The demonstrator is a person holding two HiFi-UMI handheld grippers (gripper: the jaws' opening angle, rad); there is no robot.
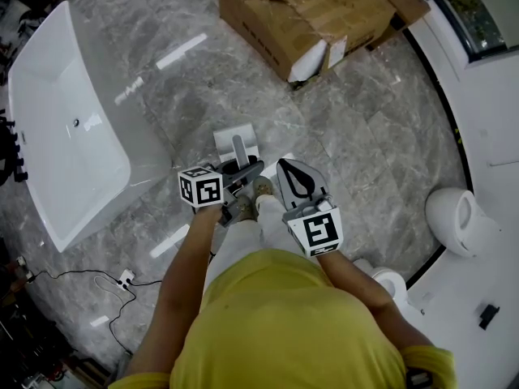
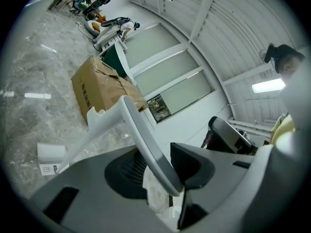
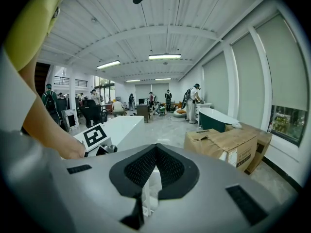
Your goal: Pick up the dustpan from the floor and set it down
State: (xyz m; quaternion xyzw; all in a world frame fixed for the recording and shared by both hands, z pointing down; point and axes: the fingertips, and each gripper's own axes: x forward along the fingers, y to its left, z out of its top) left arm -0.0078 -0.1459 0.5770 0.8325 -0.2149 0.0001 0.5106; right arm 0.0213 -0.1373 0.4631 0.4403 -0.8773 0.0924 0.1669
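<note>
Where the arms of the person in the yellow shirt point(image 1: 284, 322) reach forward, a gripper is held in each hand above the trouser legs and shoes. The right gripper point(image 3: 155, 152) is seen with its jaws brought together at the tips and nothing between them. The left gripper point(image 1: 243, 173) is clamped on the handle point(image 2: 146, 140) of the dustpan point(image 1: 233, 138), which is caught crosswise between the dark pads. From there the handle runs forward and the pale pan is carried just ahead of the person's feet; whether it touches the grey marble floor point(image 1: 340, 112) cannot be told. To the person's left a black cable point(image 1: 73, 275) is laid across the floor, and beyond it a white bathtub point(image 1: 49, 71) is set lengthwise. Further ahead a torn cardboard box point(image 1: 276, 14) is placed on the floor, well apart from the dustpan. At the right a white toilet point(image 1: 454, 217) is fixed by the curved wall.
</note>
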